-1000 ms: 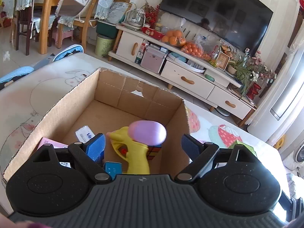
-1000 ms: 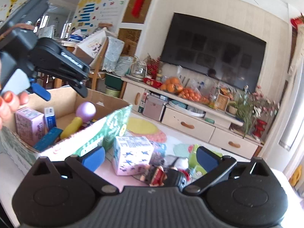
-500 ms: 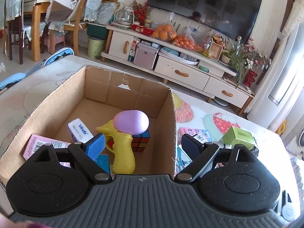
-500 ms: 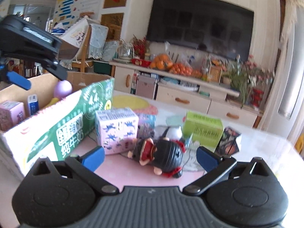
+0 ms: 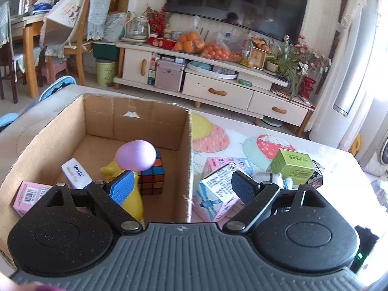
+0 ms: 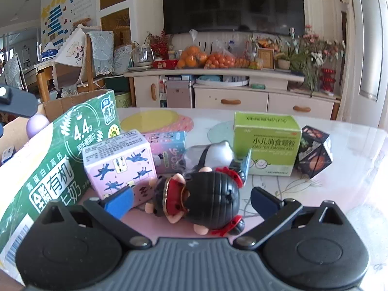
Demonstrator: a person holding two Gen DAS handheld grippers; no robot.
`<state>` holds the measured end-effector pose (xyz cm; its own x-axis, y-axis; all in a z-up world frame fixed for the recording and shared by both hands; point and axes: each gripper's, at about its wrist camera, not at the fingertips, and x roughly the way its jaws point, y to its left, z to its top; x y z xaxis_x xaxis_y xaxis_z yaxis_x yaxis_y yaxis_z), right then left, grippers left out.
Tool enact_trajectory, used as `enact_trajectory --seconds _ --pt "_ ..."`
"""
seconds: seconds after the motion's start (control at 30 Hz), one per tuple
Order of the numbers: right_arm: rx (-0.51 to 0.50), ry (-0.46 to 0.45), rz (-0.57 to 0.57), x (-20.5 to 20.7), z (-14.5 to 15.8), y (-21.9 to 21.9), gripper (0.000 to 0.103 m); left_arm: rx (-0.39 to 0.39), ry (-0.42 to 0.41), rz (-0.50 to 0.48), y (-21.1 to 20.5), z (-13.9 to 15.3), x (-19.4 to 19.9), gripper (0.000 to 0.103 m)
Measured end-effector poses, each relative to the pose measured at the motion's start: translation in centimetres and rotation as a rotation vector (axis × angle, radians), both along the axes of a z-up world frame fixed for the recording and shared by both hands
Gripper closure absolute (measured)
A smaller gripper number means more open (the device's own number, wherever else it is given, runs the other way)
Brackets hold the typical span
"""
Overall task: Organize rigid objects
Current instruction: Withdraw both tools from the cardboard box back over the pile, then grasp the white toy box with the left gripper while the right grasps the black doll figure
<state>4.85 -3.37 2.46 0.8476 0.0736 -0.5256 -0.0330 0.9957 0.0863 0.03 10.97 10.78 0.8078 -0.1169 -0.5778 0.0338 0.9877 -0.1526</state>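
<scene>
A cardboard box [image 5: 135,121] with green printed sides [image 6: 55,169] holds a yellow toy gun with a purple ball [image 5: 135,155], a colour cube [image 5: 152,177], a white tissue pack [image 5: 76,173] and a pink carton [image 5: 30,194]. My left gripper [image 5: 183,185] hangs open above the box's right wall. On the table lie a black doll figure [image 6: 201,201], a pink patterned box [image 6: 118,167], a green box [image 6: 266,140] and a dark cube [image 6: 314,154]. My right gripper [image 6: 191,200] is open, its fingers either side of the doll.
A white TV cabinet [image 5: 218,92] with oranges and a television stands beyond the table. Wooden chairs [image 5: 70,38] and a dining table are at the far left. A grey-white toy [image 6: 215,154] and a pink card box [image 6: 167,152] lie behind the doll.
My left gripper has shifted right, from over the box's inside to over its right wall. My right gripper has dropped low and moved up to the doll, which now lies between its fingers.
</scene>
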Motion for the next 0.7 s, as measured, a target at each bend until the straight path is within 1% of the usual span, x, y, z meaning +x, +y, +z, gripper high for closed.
enact_trajectory --seconds 0.13,0.27,0.37,0.43,0.47,0.5,0.7 --pt "-0.003 0.032 0.007 0.8 -0.5 -0.2 0.001 0.025 -0.007 -0.020 0.0 -0.2 0.1 0.000" --pt "0.021 0.043 0.026 1.0 -0.8 -0.6 0.002 0.047 -0.018 -0.032 0.1 -0.4 0.3 0.000" --pt "0.018 0.044 0.030 1.1 -0.9 -0.9 0.007 0.057 -0.021 -0.038 -0.1 -0.6 0.4 0.000" --pt "0.036 0.044 0.044 1.0 -1.0 -1.3 0.010 0.061 -0.023 -0.044 -0.2 -0.6 0.6 0.000" --pt "0.043 0.043 0.052 0.9 -0.9 -1.4 0.012 0.064 -0.026 -0.048 -0.3 -0.6 0.5 0.000" --pt "0.039 0.041 0.051 1.0 -0.8 -1.6 0.018 0.066 -0.029 -0.052 -0.3 -0.7 0.5 0.000" --pt "0.037 0.047 0.078 0.5 -0.6 -2.4 0.018 0.084 -0.039 -0.073 -0.7 -0.7 0.3 0.000"
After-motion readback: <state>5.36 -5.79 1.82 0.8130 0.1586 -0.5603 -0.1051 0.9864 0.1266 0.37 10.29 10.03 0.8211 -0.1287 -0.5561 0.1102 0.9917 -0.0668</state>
